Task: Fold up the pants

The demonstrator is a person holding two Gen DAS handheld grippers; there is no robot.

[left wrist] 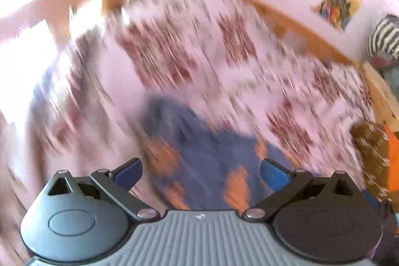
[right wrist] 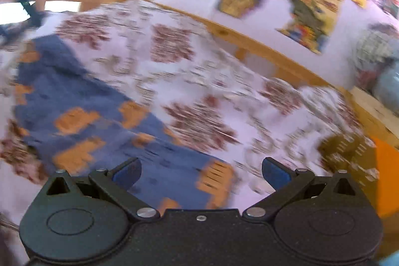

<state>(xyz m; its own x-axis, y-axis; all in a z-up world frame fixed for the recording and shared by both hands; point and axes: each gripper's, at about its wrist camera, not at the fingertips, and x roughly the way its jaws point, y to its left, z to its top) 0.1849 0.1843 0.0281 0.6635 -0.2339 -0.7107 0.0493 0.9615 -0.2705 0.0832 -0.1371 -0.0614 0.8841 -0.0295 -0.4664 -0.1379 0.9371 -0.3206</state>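
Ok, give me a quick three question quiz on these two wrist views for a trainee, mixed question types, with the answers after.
1. True or false: the right gripper is shut on the blue pants with orange patches.
2. Multiple choice: the pants lie on A) a wooden floor, B) a patterned bedspread, C) a chair.
3. Fill in: the left gripper is ____ and holds nothing.

Key: 1 false, it is open and empty. 2 B. 3 open.

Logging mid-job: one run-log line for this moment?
left claw open | right claw open | blue orange-patterned pants on patterned bedspread, ungrasped | views blurred
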